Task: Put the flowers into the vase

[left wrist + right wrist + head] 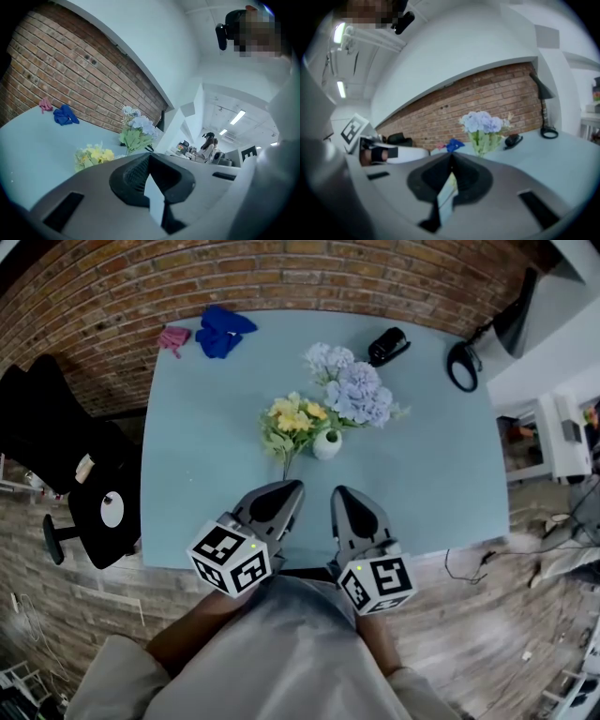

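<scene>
Far left of the light blue table [202,456] there's a pink cloth [173,337] next to a blue cloth [223,331]. The left gripper [294,487] hovers at the near edge, jaws pressed together with nothing in them. The yellow flowers [294,418] lie flat just left of the small white vase [327,443], and the pale blue flowers [358,388] stand up out of it. The right gripper [339,493] is closed and empty too, right beside the left one.
</scene>
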A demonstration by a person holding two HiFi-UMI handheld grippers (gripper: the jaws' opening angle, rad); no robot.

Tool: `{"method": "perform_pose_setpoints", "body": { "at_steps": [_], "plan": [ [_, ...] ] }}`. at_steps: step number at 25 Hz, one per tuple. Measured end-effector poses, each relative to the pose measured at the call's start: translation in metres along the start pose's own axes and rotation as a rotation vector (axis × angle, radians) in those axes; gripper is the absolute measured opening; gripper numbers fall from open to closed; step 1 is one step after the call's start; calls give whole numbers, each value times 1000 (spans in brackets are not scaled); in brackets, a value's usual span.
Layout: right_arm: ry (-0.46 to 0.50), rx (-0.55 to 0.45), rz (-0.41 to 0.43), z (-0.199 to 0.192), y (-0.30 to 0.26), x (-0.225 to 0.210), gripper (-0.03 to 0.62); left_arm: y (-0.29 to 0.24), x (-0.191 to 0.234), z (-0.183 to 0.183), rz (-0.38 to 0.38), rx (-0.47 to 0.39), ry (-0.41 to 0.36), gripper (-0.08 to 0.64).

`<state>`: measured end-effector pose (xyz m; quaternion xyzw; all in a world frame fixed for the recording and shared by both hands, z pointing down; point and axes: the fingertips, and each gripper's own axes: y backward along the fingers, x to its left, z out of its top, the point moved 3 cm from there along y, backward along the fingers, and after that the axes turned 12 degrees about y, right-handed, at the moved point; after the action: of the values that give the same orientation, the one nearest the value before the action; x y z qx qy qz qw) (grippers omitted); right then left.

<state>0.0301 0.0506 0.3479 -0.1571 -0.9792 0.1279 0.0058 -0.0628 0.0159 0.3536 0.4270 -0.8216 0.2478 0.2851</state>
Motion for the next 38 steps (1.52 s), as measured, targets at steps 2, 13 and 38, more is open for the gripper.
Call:
{"method": "perform_pose_setpoints", "body": {
  "at_steps": [2,13,38],
  "plan": [
    [-5,5,-8,0,2,2,23,1,-1,0,1,1,-4,18],
    [8,24,-16,17,1,42,25,30,-1,11,-3,8,-22,20],
    [108,87,108,17,-13,34,25,17,33,-17,248,99,-47,21]
  ]
}}
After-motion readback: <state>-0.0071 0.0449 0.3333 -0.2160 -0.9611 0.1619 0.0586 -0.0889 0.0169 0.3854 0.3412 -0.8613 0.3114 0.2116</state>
